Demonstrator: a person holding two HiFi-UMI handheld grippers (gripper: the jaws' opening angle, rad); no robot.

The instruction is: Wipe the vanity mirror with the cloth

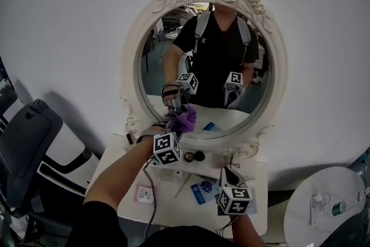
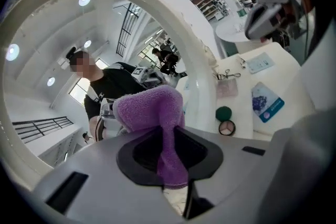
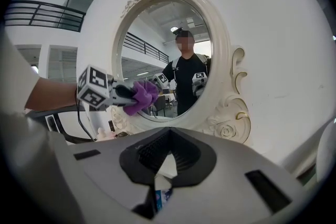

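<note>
Clamping the cloth (image 1: 186, 118) in the left hand-held gripper (image 1: 178, 129), with jaws shut tight on its tail. Holding the wad at 7 o'clock on the mirror (image 1: 211, 61), touching the glass or just off it; hard to call. Over at 5 o'clock, low above the bench (image 1: 173, 208), the right hand-held gripper (image 1: 227, 172): closed, gripping nothing.

Looks like an early stroke, with most of the glass yet to cover. Press the wad flat and sweep in overlapping arcs, 7 up to 12, then across and down to 5. Ease off near the carved frame (image 1: 130, 75); no snagging on the roses at 12. Plenty of open glass toward 12 and 3. Tighter at 6: mind the compact (image 1: 194, 156) and the other clutter just beneath the rim, and steer clear of the right hand-held gripper on the low passes.
</note>
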